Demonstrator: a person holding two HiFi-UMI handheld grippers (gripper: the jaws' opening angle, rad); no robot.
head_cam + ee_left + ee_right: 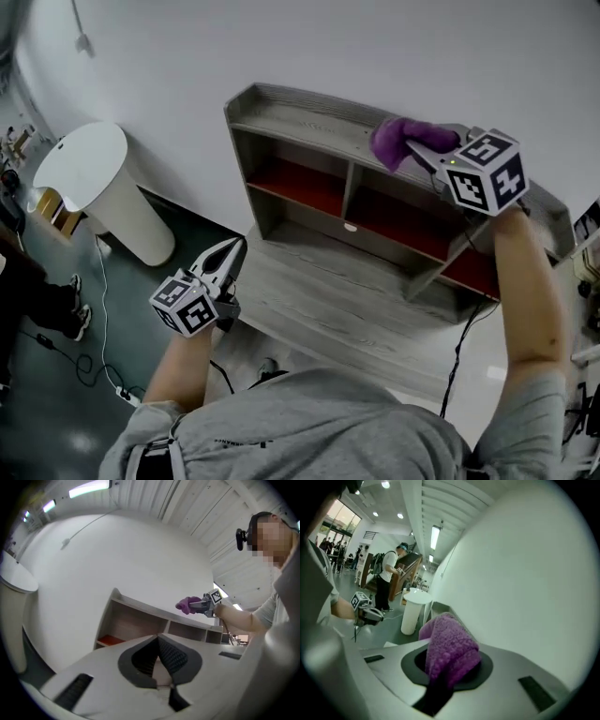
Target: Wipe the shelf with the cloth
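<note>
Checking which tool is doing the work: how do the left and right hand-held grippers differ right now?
The right hand-held gripper is shut on the purple cloth; the left hand-held gripper is shut on nothing. The right is raised at the top of the shelf; the left hangs low in front of it, apart from it. Both carry marker cubes.

Even, soft indoor light falls from ceiling strip lights [89, 488], leaving the head view rather dim and grey. Both gripper views bend strongly and darken to black corners.
</note>
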